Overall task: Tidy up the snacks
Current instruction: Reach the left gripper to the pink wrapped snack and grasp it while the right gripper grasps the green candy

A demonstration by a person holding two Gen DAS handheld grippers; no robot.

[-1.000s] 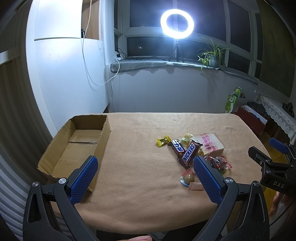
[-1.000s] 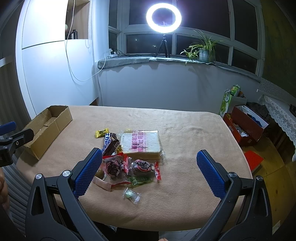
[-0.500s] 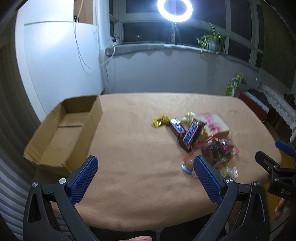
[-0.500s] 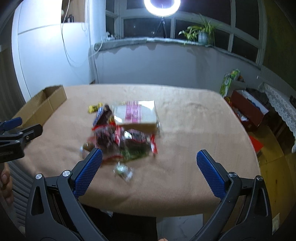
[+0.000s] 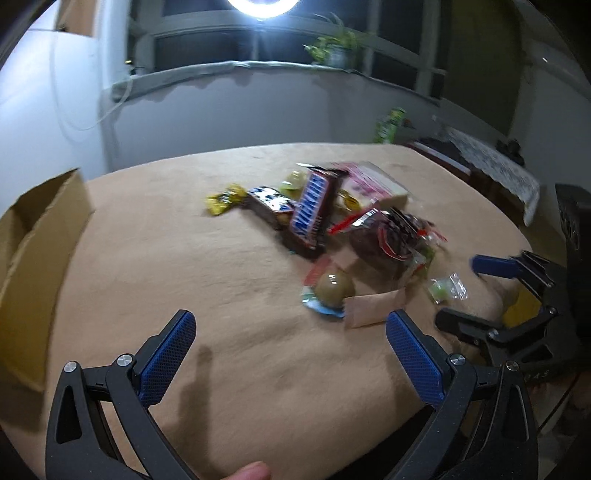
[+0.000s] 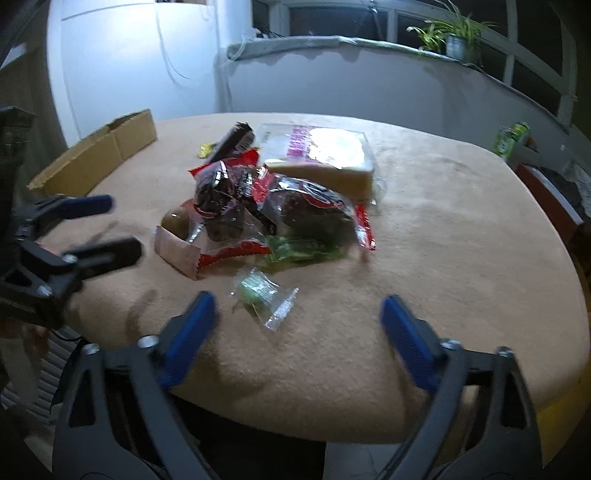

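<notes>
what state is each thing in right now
left hand-held gripper: open, empty
right hand-held gripper: jaws closing, nothing between them
box: open top, no snacks visible inside
bread pack: sealed, flat on the table
green candy: wrapped, lying apart from the pile
ring light: on

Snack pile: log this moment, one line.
left gripper open, empty | right gripper closing, empty | snacks on table | box empty

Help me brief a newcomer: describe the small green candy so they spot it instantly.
Start at the snack pile in the middle of the tan-covered table. On its near edge, apart from the heap, lies the small green candy, alone in a clear crinkly wrapper.
</notes>
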